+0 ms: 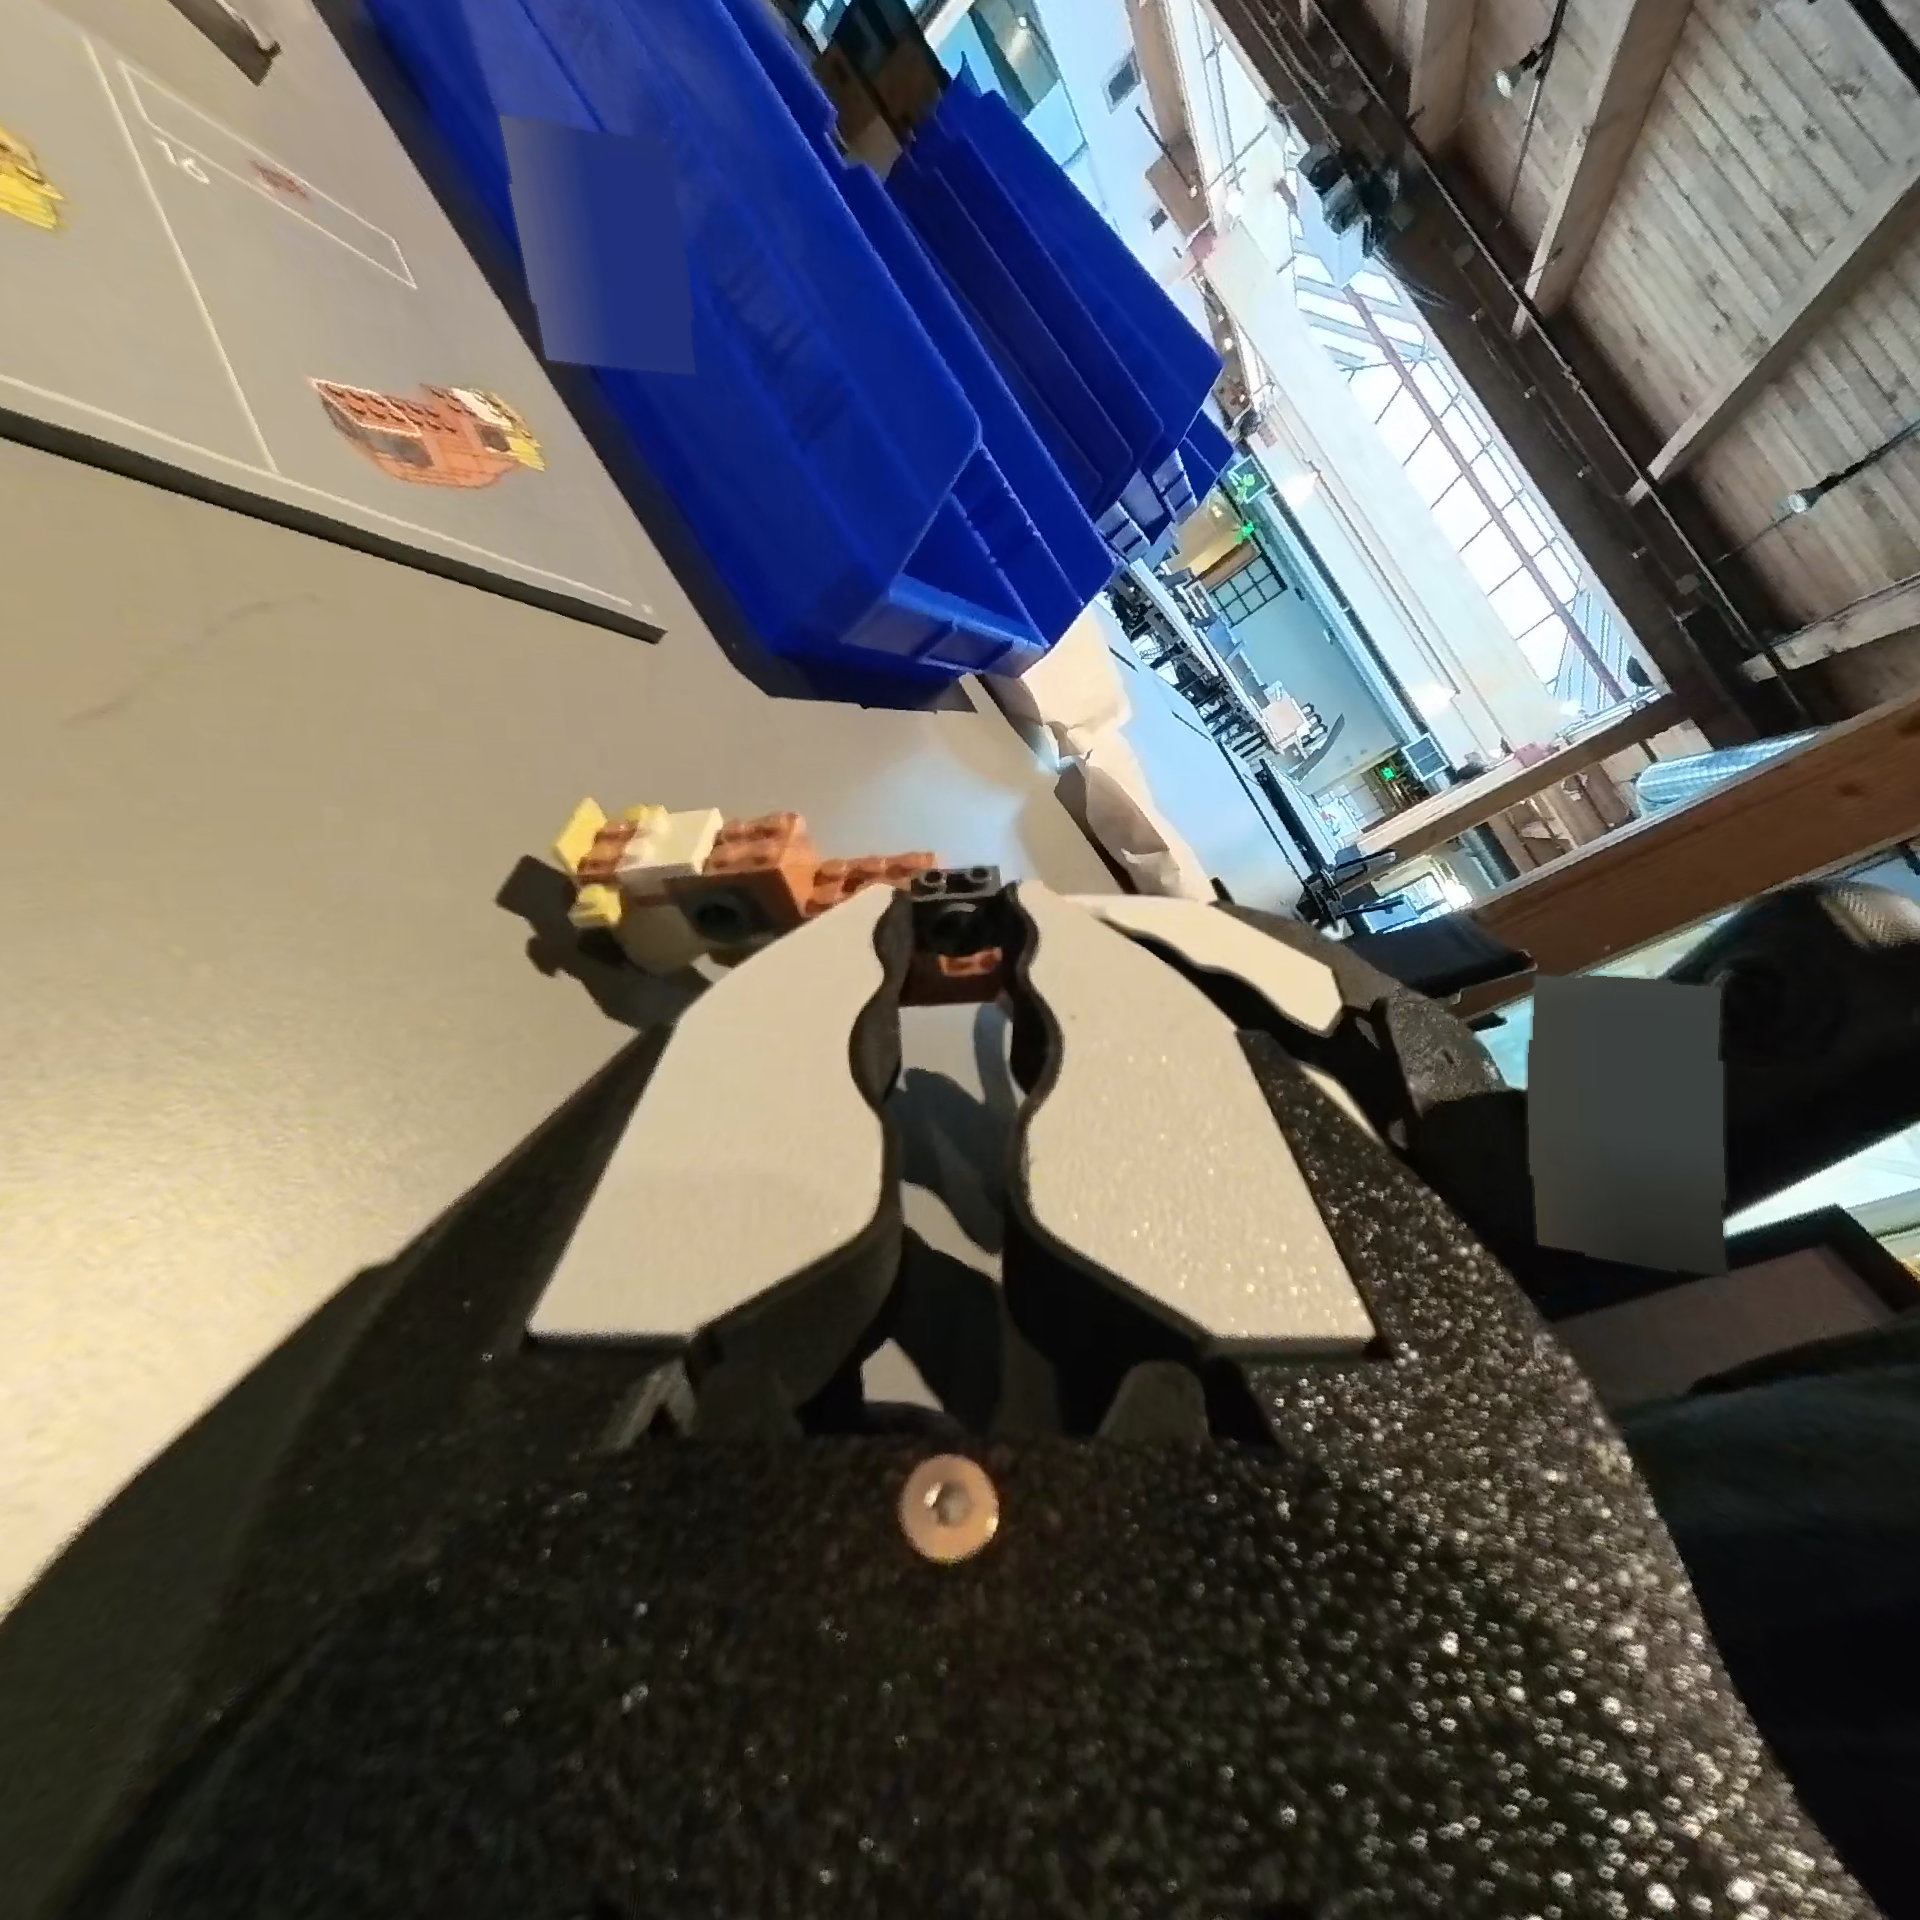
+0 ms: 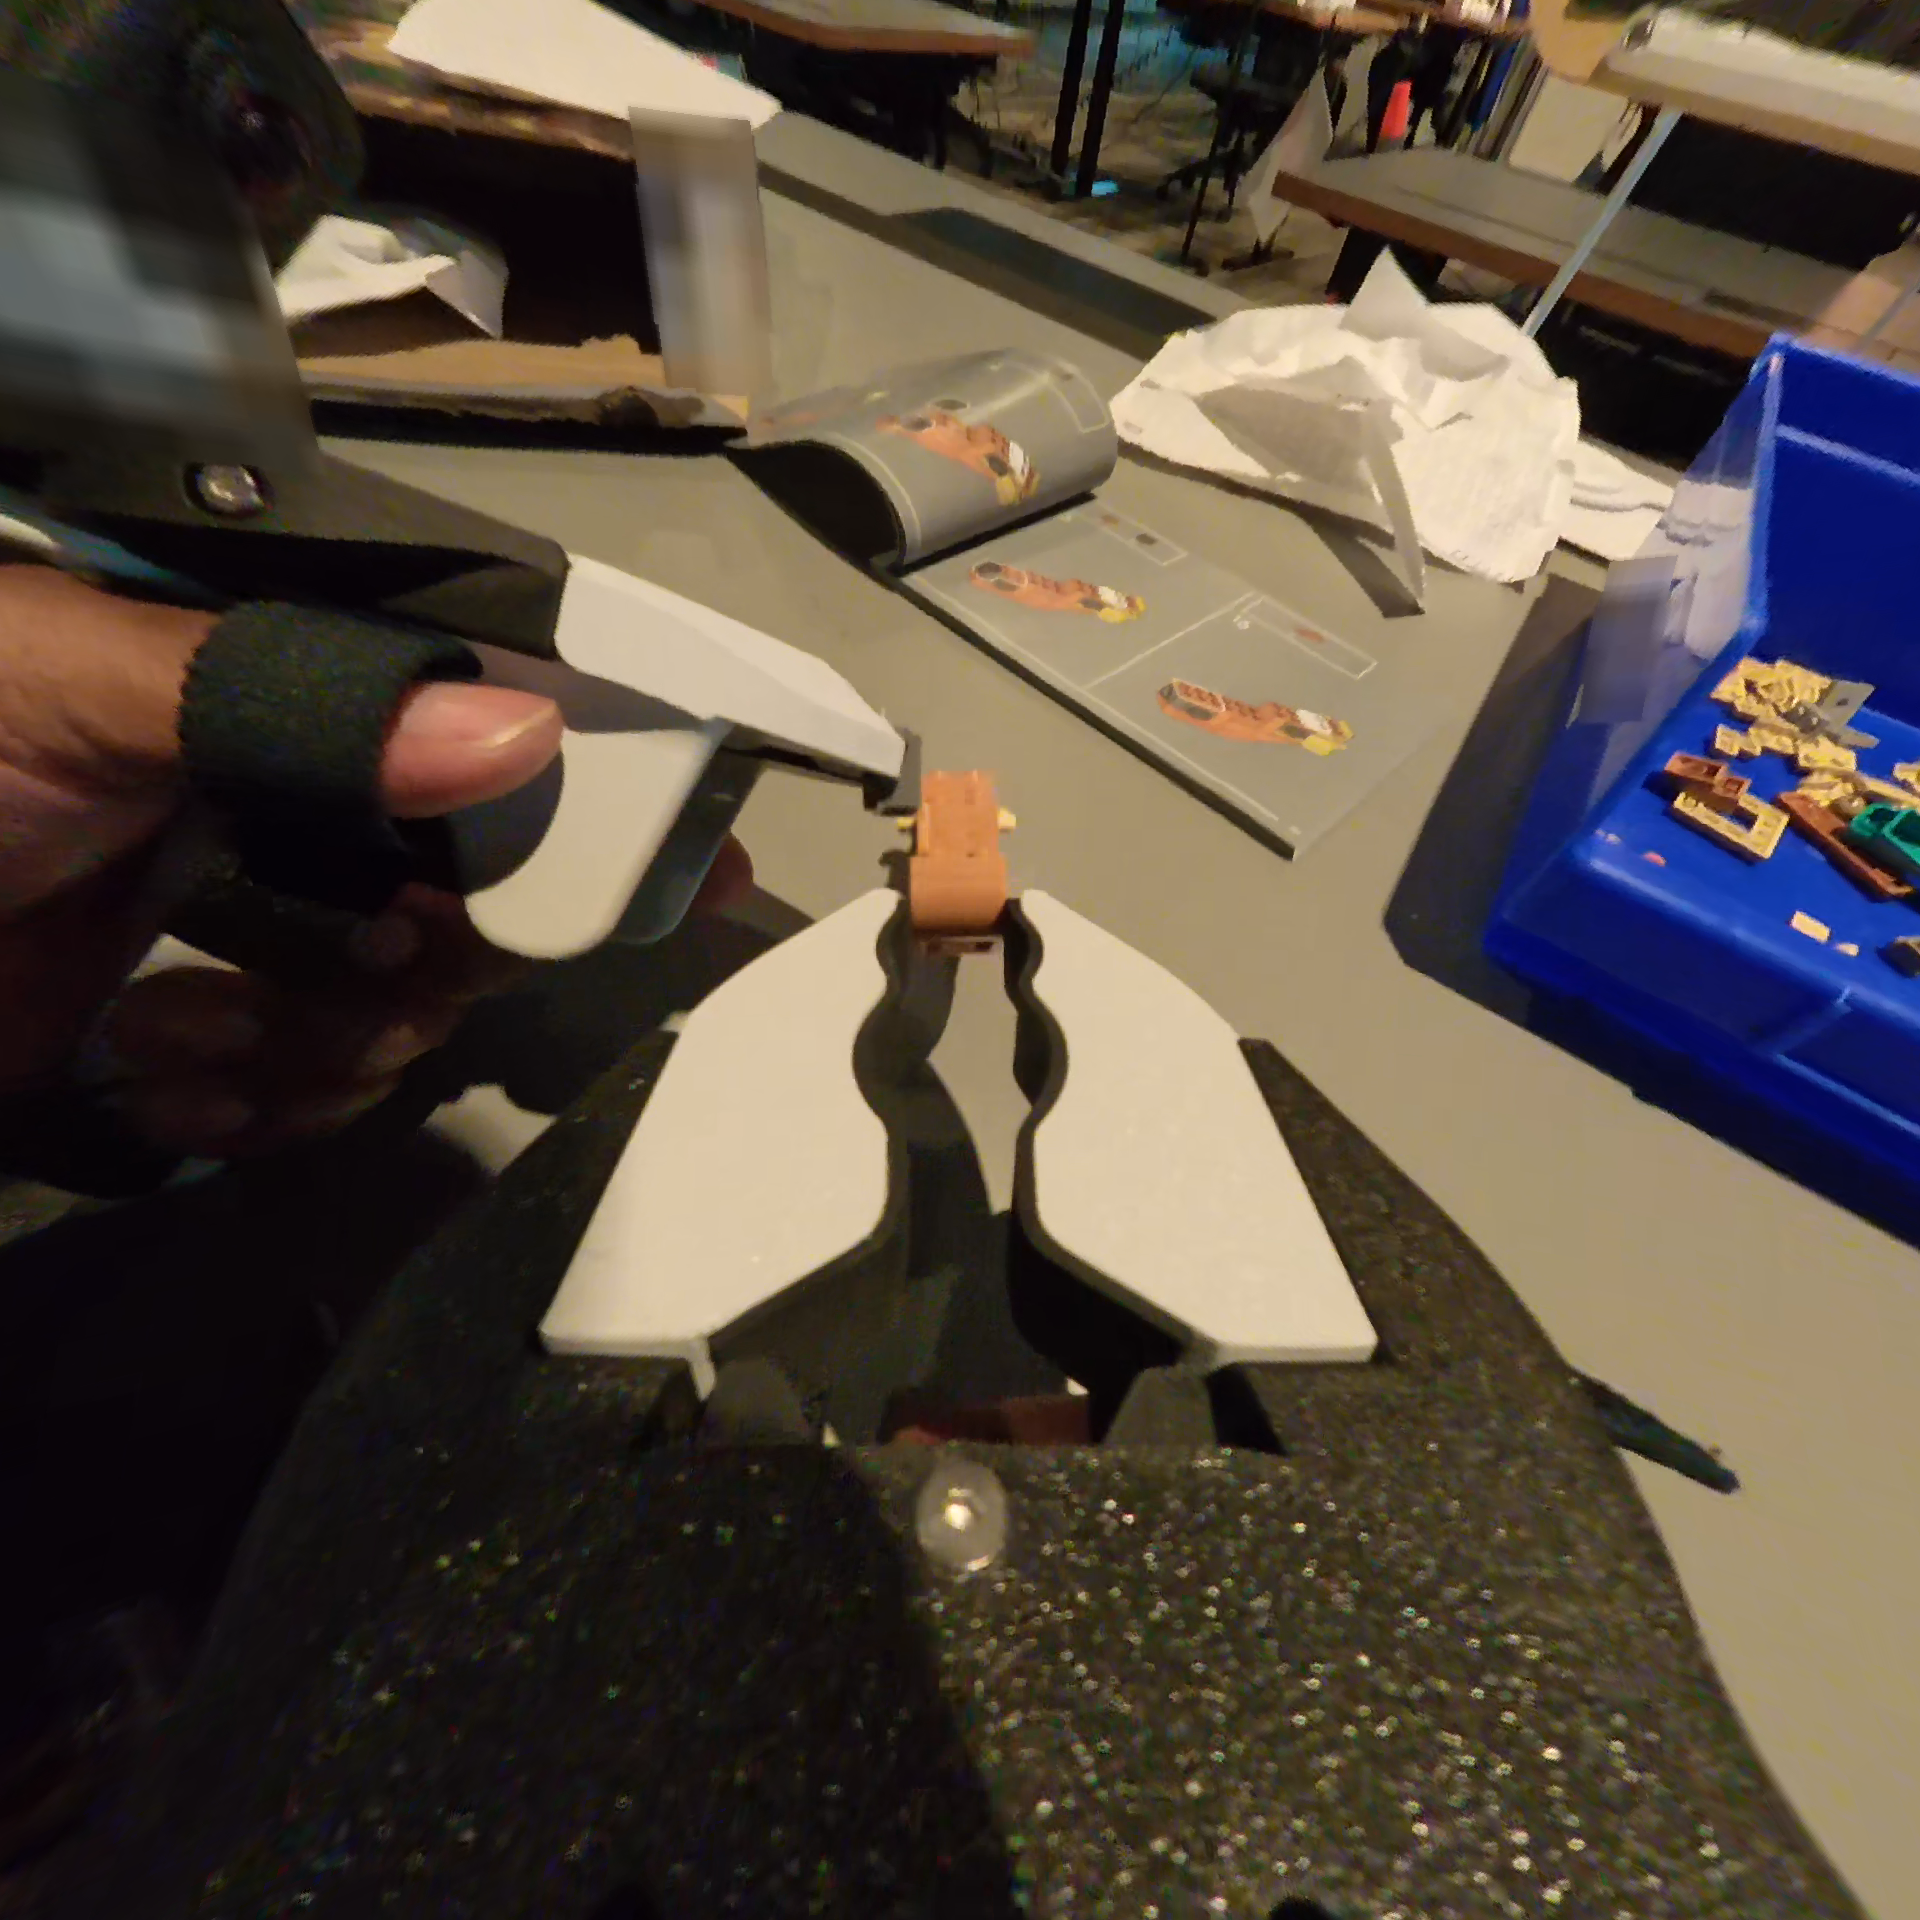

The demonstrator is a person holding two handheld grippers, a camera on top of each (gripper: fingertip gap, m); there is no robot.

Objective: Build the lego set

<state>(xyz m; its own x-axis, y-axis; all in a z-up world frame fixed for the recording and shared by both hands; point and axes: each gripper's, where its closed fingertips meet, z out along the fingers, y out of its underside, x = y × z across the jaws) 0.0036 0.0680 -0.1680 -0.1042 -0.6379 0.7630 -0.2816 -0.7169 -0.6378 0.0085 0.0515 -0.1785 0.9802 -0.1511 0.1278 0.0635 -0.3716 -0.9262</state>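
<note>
My right gripper (image 2: pixel 956 920) is shut on the near end of a small brown lego model (image 2: pixel 958 847) and holds it above the grey table (image 2: pixel 1299 1091). My left gripper (image 1: pixel 954 920) is shut on a small black brick (image 1: pixel 956 894), which sits against the side of the model (image 1: pixel 748 873). The model's far end has white and yellow parts. In the right wrist view the left gripper's fingers (image 2: pixel 727 675) come in from the left, tip at the model. The right gripper's fingers (image 1: pixel 1216 945) show to the right in the left wrist view.
An open instruction booklet (image 2: pixel 1143 644) lies beyond the model, also in the left wrist view (image 1: pixel 208 312). A blue bin (image 2: pixel 1662 935) with several loose pieces (image 2: pixel 1787 769) stands at the right, and more blue bins (image 1: pixel 831 416) show behind. Crumpled white paper (image 2: pixel 1351 416) lies farther back. A person's hand (image 2: pixel 104 748) holds the left gripper.
</note>
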